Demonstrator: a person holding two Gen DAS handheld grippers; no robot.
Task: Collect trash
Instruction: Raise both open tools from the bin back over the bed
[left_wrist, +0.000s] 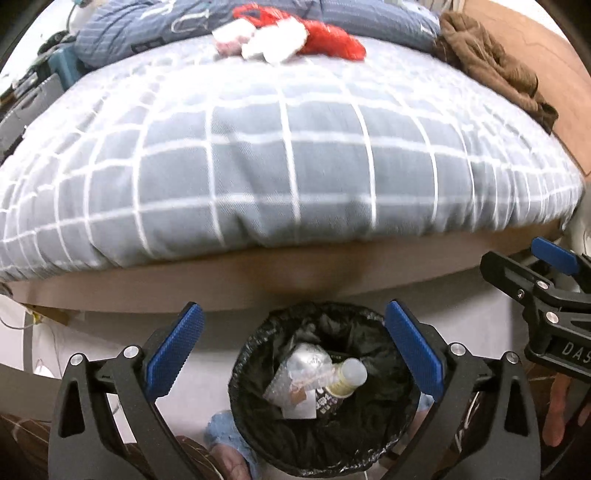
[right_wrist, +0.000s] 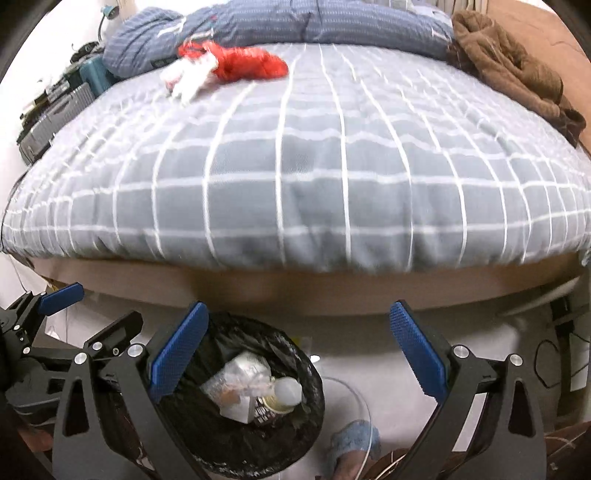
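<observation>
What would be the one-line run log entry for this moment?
left gripper: open, empty, above trash bin | right gripper: open, empty | bin: bottle, wrappers | bed: red bag not collected

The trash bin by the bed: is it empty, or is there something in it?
Not empty. The trash bin holds a plastic bottle and crumpled clear wrapping on its black liner.

A grey checked duvet (right_wrist: 295, 177) covers the bed, with a brown blanket (right_wrist: 517, 74) near a blue pillow (right_wrist: 332, 22).
</observation>
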